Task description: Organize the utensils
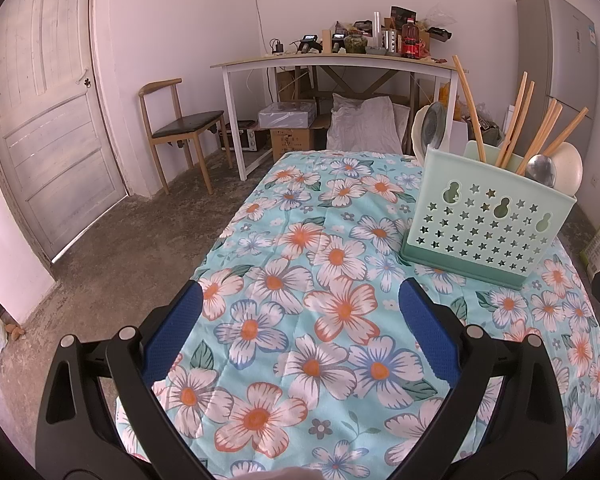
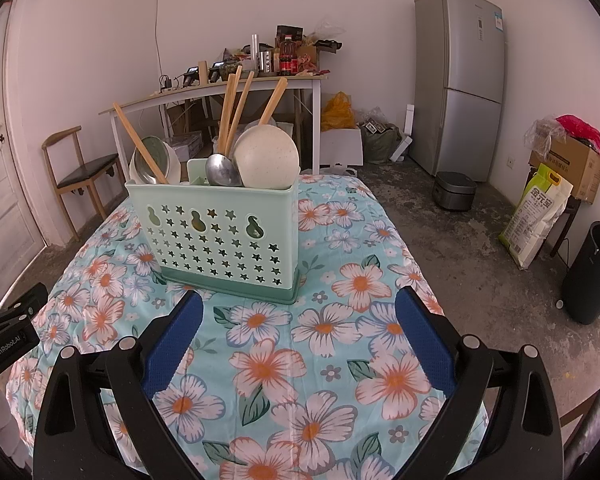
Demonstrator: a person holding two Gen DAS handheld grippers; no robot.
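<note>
Hiding utensil handles, the caddy [image 2: 220, 236] perhaps holds plates.

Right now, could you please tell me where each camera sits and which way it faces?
Left wrist: on the left claw, open above the floral tablecloth; the utensil holder stands ahead-right, the door beyond.
Right wrist: on the right claw, open, facing the holder straight on; the fridge far right.
Shared: holder, tablecloth, back desk.

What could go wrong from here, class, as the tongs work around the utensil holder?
1. The mint-green star-perforated plastic utensil holder stands on a soft floral quilt; a nudge might tip it.
2. The long wooden chopsticks lean outward and could catch the open right tongs.
</note>
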